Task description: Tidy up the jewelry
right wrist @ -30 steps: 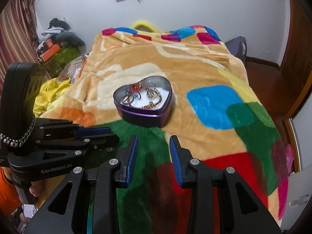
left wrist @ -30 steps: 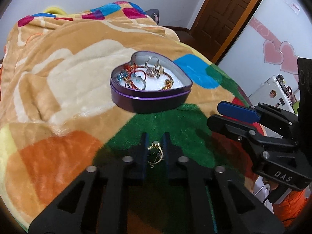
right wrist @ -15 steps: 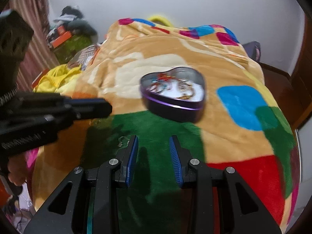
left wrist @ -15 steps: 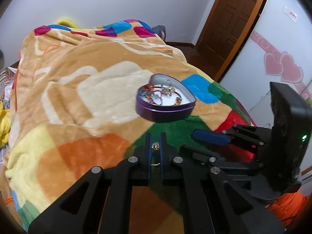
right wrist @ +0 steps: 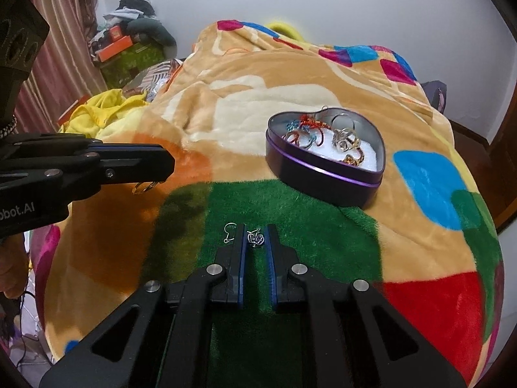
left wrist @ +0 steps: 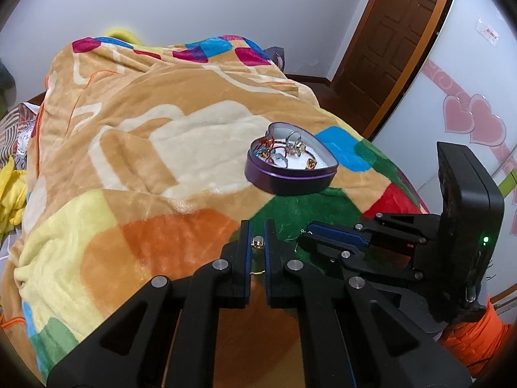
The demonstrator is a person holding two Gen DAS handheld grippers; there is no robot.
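A purple heart-shaped tin (left wrist: 290,182) (right wrist: 323,174) holding several rings and bracelets sits on the patchwork blanket. My left gripper (left wrist: 257,242) is shut on a gold ring (left wrist: 257,243) and holds it above the orange patch; the ring hangs below its fingers in the right wrist view (right wrist: 143,187). My right gripper (right wrist: 255,239) rests low over the green patch with its jaws narrowed around a silver earring (right wrist: 255,238), whose hook (right wrist: 228,231) sticks out to the left. The right gripper also shows in the left wrist view (left wrist: 326,237).
The blanket (left wrist: 145,148) covers a bed that drops off at the right and front. A wooden door (left wrist: 397,32) and a white cabinet with pink hearts (left wrist: 465,119) stand at the right. Yellow cloth (right wrist: 103,110) and clutter lie left of the bed.
My left gripper drew back and to the left with the gold ring, away from the tin. My right gripper lowered onto the green patch and narrowed its jaws around the silver earring.
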